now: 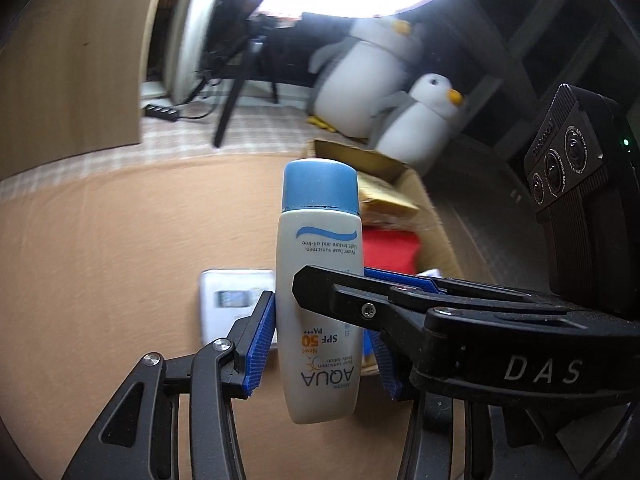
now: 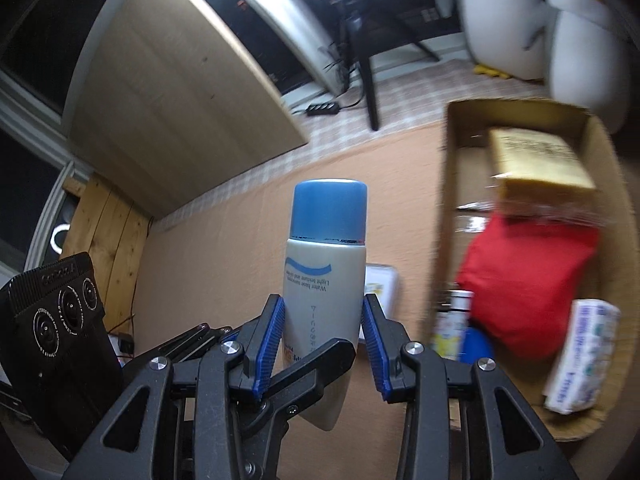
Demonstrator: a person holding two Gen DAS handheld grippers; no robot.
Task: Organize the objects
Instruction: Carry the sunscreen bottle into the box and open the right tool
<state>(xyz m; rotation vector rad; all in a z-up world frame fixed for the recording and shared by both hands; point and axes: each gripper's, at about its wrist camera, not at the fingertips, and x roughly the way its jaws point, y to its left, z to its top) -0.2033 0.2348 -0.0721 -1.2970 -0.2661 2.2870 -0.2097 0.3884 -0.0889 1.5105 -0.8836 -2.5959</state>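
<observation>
A white sunscreen bottle (image 1: 320, 280) with a blue cap stands between the fingers of both grippers above the tan table; it also shows in the right wrist view (image 2: 326, 280). My left gripper (image 1: 320, 340) has its blue pads against the bottle's sides. My right gripper (image 2: 324, 340) also has its pads on the bottle; one of its black fingers (image 1: 360, 300) crosses the bottle's front in the left wrist view. The left gripper's finger (image 2: 308, 372) crosses the bottle low down in the right wrist view.
A cardboard box (image 2: 452, 168) at right holds a red pouch (image 2: 524, 280), a yellow packet (image 2: 536, 160), a white packet (image 2: 580, 352) and a small bottle (image 2: 456, 320). A white flat device (image 1: 236, 292) lies on the table (image 1: 120, 260). Plush penguins (image 1: 420, 120) sit behind.
</observation>
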